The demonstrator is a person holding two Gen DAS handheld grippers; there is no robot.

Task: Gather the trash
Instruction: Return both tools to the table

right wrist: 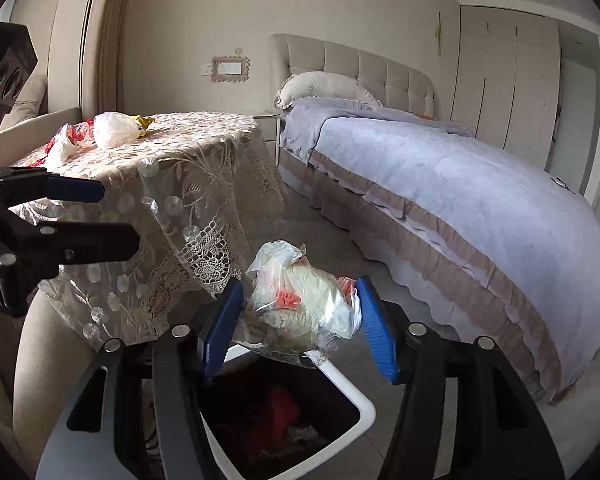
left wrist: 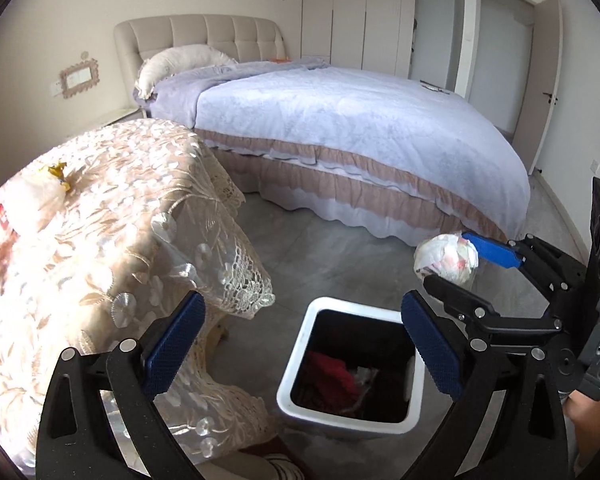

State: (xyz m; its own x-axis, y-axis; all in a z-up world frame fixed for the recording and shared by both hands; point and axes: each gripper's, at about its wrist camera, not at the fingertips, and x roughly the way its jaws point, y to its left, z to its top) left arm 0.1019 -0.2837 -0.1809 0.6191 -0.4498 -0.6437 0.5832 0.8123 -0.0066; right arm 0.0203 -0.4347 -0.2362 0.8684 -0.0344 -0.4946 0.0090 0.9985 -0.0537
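Plastic bag [right wrist: 300, 304] between right tool [right wrist: 300, 320] pads, above bin [right wrist: 364, 404]

Two wrist fisheyes, close above the shared bin [left wrist: 296, 380] [right wrist: 364, 408], both facing the bed [left wrist: 360, 128] [right wrist: 460, 200].

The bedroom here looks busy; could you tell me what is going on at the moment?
A person with a handheld gripper in each hand is clearing trash. The right gripper has a crumpled plastic bag between its fingers above the white bin, which already holds rubbish. The left gripper is open and empty. More wrappers remain on the lace-covered table.
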